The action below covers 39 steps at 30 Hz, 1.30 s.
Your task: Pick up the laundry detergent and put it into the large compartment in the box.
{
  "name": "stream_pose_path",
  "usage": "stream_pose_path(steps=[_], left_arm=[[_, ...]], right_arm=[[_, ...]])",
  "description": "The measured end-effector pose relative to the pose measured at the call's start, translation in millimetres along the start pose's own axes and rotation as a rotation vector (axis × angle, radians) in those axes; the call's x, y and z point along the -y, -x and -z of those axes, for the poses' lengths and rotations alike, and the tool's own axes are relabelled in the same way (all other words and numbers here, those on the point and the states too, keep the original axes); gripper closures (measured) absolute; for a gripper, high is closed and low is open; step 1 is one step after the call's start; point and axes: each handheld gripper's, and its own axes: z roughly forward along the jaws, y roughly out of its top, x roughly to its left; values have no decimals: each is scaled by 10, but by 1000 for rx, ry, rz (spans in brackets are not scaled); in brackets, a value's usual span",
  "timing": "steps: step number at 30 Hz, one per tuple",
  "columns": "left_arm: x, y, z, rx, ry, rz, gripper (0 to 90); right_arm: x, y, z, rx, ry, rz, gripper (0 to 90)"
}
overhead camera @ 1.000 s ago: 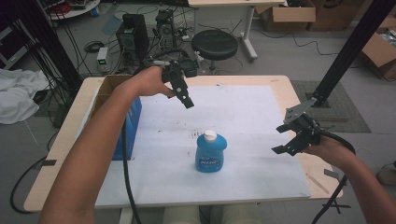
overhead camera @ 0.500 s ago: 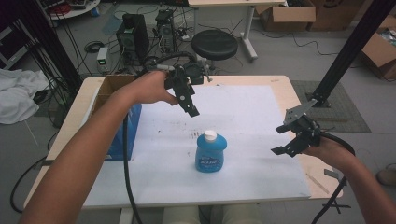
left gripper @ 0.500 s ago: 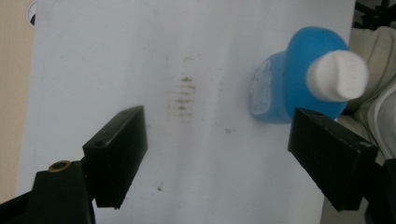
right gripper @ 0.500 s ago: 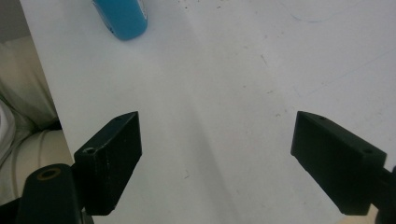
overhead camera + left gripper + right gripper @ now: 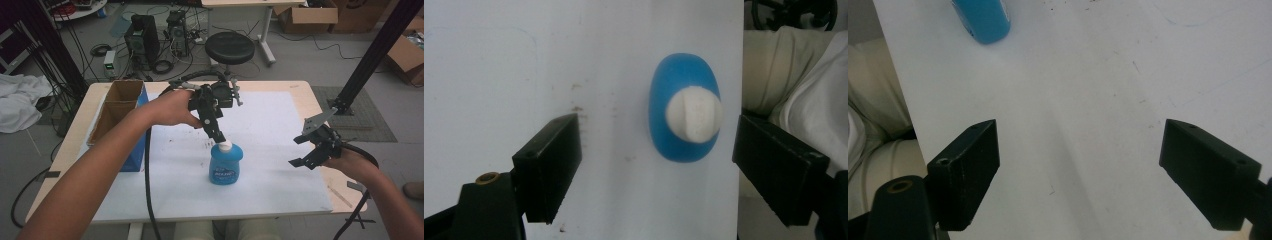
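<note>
From the high view, a blue bottle with a white cap stands upright on the white sheet covering the desk, near the front edge and a little right of the open cardboard box that sits at the left. The left gripper hangs directly above the cap, jaws pointed down and just short of it, while the right gripper hovers well apart at the right side of the desk, jaws spread over bare sheet. In the left gripper view the bottle is seen from above, an oval blue shoulder with the round cap in its middle; the jaws are spread wide with the bottle between them, nearer the right-hand jaw, and neither touches it. In the right gripper view the jaws stand wide apart over the sheet, and the lower part of the bottle shows at the top left, far off. The bottle looks like smooth, slightly squeezable plastic, probably of moderate weight if it is filled, though the fill level cannot be read from here. Its glossy body could slip, so the firmer hold is likely across the neck or cap, or over the narrow width of the oval body, with the grip centred so that it does not tip.
</note>
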Motion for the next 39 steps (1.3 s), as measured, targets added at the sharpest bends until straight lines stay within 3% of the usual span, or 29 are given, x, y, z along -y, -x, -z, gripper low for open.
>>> stream_pose_path(steps=[16, 39], left_arm=[[-126, 187, -215, 21, -40, -25, 201], [-140, 220, -638, 49, -103, -18, 200]], right_arm=[[1, -22, -8, -3, 5, 6, 162], [-20, -30, -47, -10, 8, 14, 162]])
